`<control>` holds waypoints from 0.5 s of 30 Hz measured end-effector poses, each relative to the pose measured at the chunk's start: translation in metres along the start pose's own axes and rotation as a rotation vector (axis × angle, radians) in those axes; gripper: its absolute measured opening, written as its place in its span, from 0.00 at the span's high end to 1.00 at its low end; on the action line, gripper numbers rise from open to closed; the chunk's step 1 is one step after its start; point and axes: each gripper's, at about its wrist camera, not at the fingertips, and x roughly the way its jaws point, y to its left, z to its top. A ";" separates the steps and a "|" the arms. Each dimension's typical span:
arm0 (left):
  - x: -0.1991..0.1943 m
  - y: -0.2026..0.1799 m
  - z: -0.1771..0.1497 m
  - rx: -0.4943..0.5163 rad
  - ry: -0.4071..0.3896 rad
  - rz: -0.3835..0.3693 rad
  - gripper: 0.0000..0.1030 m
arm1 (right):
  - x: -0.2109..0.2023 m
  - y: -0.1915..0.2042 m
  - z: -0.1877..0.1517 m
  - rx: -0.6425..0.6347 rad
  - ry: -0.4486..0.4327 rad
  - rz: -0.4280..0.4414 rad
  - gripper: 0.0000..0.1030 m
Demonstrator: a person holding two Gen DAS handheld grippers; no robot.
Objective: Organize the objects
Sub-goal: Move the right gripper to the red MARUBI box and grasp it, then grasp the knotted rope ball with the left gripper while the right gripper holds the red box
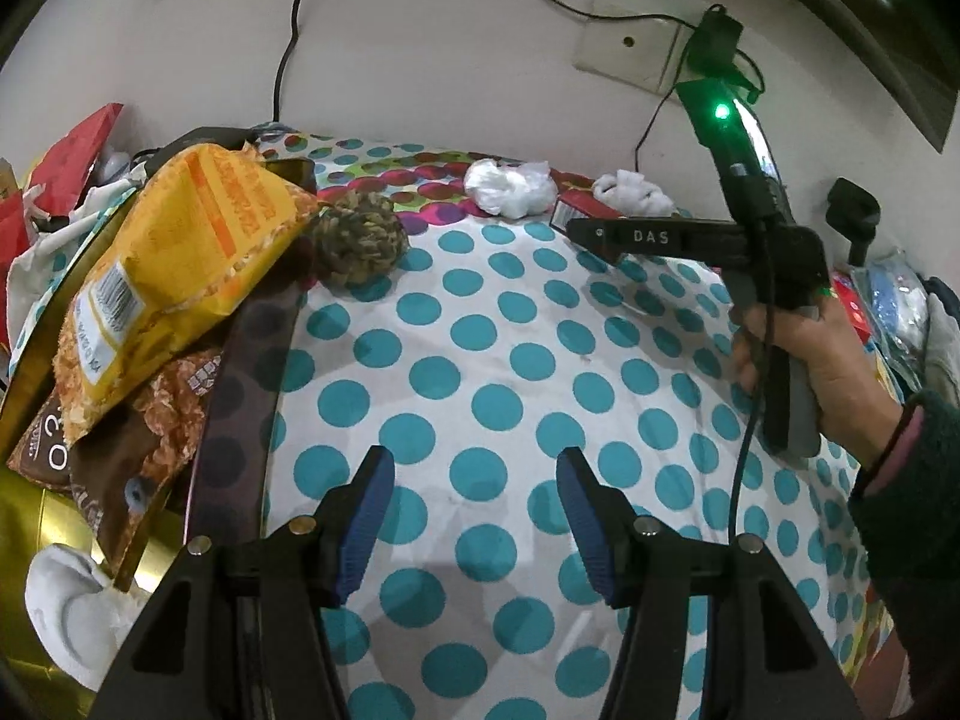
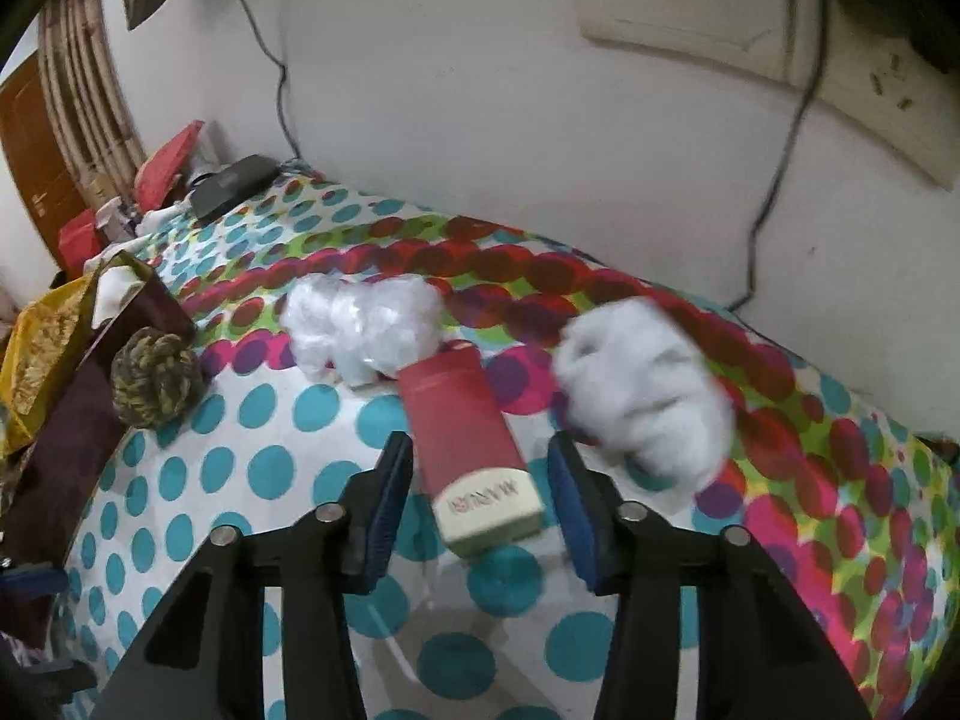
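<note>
the right gripper (image 2: 480,486) stood with its blue-padded jaws wide apart and holding nothing, low over the polka-dot bedspread (image 2: 288,432), and the small red box with a cream end flap (image 2: 471,444) lay on the cloth just ahead of it, the near end already between the finger tips but touched by neither pad as far as i could see. the box's long axis ran away from the gripper toward the wall, nearly in line with the fingers, so the jaws bracketed its narrow width; a short push forward and a squeeze looked like all that was needed. a crumpled clear plastic wad (image 2: 360,324) sat against its far end and a white fluffy lump (image 2: 645,384) just to its right. the left gripper (image 1: 477,516), also spread wide and empty, hung over bare spotted cloth well away from the box, nearer the brown rope ball (image 1: 360,240) and the yellow snack bag (image 1: 180,252) heaped in the dark-sided box (image 1: 246,396) on its left.
</note>
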 end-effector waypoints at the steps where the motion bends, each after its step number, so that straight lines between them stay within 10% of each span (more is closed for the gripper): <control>1: 0.000 0.001 0.000 -0.005 -0.003 0.001 0.44 | 0.000 0.003 -0.001 -0.017 0.002 -0.010 0.72; 15: 0.021 -0.001 0.027 -0.021 -0.071 0.102 0.40 | -0.053 0.000 -0.064 0.092 -0.022 0.016 0.72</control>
